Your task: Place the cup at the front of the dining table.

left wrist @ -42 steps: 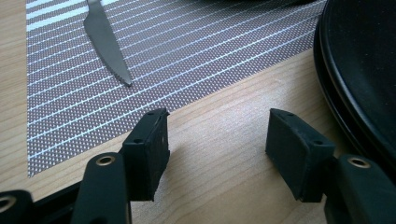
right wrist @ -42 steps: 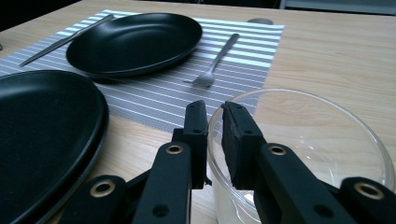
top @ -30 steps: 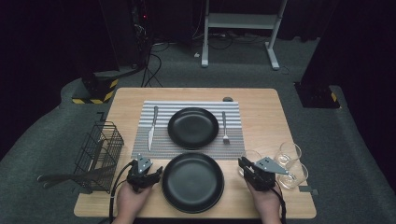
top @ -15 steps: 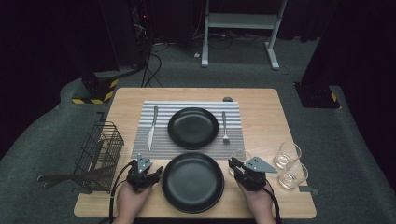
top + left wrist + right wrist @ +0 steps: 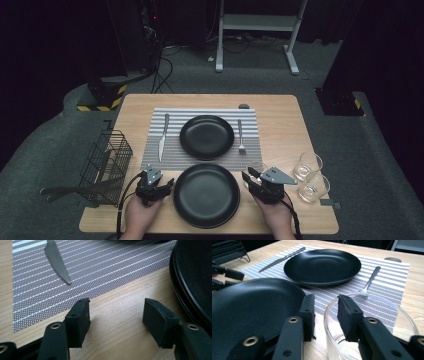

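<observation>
Place setting in progress on a wooden surface [image 5: 280,115]. A striped mat [image 5: 172,152] lies at the centre and carries a black plate [image 5: 206,136], with a knife [image 5: 162,136] at its 9 o'clock and a fork [image 5: 240,135] at its 3 o'clock, the usual order for a cover. A second black plate [image 5: 206,194] sits at 6 o'clock of the mat, directly on the wood, probably the start of a second cover.

The right gripper [image 5: 325,298] straddles the rim of a drinking glass [image 5: 387,305]: one finger stands inside the bowl, the other outside, so the thin wall passes between them. This hold suits an upright glass, since it grips one wall rather than the full width. The fingers have just been opening; both pads now stand clear of the wall, and the glass rests upright on the surface at 2 o'clock of the near plate, just beside the mat's corner, where a drinking glass belongs.

The left gripper [image 5: 159,179] waits at 9 o'clock of the near plate, its fingers apart and empty over bare wood.

Two further glasses [image 5: 308,165] [image 5: 314,189] stand at 3 o'clock, well apart from the plates, as stock. A wire basket [image 5: 107,160] at 9 o'clock probably serves cutlery.
</observation>
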The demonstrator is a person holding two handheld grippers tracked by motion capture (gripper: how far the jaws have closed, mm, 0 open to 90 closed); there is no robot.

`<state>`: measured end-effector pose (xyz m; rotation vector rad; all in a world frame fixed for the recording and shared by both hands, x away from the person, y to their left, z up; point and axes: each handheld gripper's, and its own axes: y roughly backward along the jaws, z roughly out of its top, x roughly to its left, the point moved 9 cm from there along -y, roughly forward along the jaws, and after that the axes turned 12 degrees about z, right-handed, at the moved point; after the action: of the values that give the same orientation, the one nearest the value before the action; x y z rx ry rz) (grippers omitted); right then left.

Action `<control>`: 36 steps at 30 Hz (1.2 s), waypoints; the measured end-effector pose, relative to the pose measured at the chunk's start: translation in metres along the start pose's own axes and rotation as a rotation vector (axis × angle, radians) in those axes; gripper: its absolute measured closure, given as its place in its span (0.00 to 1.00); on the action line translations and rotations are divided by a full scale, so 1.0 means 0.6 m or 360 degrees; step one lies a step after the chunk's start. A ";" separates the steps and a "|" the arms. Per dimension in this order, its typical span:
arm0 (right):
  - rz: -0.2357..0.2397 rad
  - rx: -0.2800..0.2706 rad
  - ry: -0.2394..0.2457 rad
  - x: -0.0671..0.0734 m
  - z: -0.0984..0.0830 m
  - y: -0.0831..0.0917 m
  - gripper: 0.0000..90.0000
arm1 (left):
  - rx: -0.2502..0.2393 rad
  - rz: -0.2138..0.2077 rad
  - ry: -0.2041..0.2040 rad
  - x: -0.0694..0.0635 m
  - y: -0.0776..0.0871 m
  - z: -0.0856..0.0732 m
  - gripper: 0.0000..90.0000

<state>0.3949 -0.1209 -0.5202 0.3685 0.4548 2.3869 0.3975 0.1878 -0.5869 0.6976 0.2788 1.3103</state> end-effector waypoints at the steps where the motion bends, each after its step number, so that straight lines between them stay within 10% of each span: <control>1: 0.0003 -0.0013 0.0000 0.000 0.004 0.002 0.67 | 0.0007 -0.0018 0.0018 0.001 -0.001 0.000 0.43; 20: -0.0100 -0.0110 -0.0045 -0.034 0.017 0.034 0.14 | 0.0003 0.0003 0.0009 0.001 0.000 0.000 0.43; 36: -0.0141 -0.0021 -0.0004 -0.046 -0.009 0.016 0.10 | 0.0000 0.0002 0.0003 0.000 0.000 0.000 0.43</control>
<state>0.4073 -0.1473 -0.5251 0.3381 0.4450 2.3024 0.3974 0.1878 -0.5869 0.6969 0.2796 1.3124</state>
